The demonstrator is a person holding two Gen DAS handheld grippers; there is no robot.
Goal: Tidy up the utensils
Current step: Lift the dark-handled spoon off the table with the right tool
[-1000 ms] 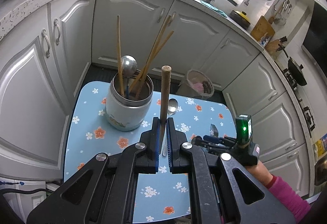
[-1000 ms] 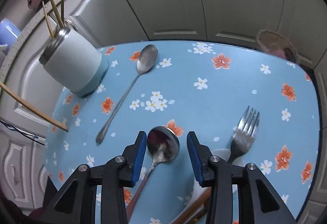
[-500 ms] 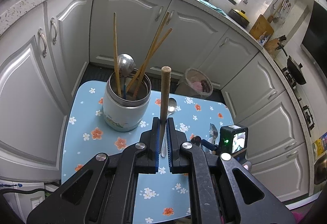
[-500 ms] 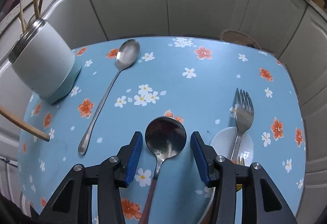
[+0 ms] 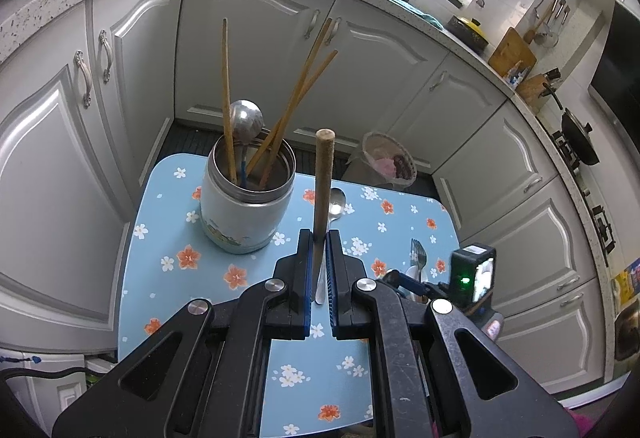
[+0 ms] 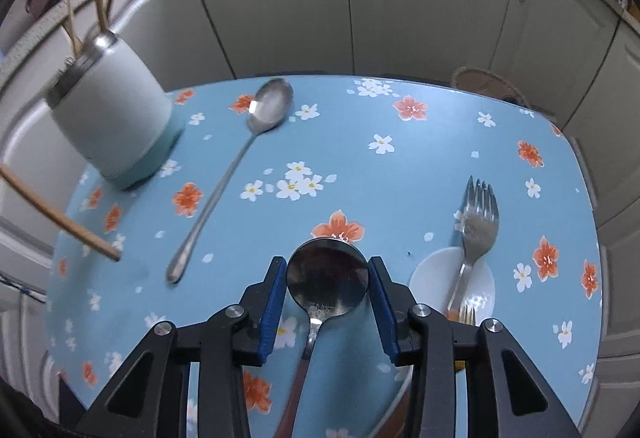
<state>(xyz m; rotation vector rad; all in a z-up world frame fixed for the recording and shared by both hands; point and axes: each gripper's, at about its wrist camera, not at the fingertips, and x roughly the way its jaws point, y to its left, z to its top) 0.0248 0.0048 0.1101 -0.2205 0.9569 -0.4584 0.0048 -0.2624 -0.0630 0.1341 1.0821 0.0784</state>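
My left gripper (image 5: 319, 238) is shut on a wooden chopstick (image 5: 322, 182), held upright above the table, right of the steel utensil jar (image 5: 246, 204). The jar holds several chopsticks and a spoon. The held chopstick also shows in the right wrist view (image 6: 60, 216). My right gripper (image 6: 327, 274) is open, its fingers either side of the bowl of a dark-handled spoon (image 6: 327, 284); whether they touch it I cannot tell. A long metal spoon (image 6: 232, 174) lies on the table. A fork (image 6: 474, 234) rests on a small white dish (image 6: 432, 282).
The small table has a blue floral cloth (image 6: 400, 174). White kitchen cabinets (image 5: 256, 50) surround it. A lined waste bin (image 5: 388, 164) stands on the floor behind the table. The jar appears at the left in the right wrist view (image 6: 112, 118).
My left gripper rose and drew back slightly with the chopstick. My right gripper closed in on the dark-handled spoon, whose bowl now lies between the fingertips.
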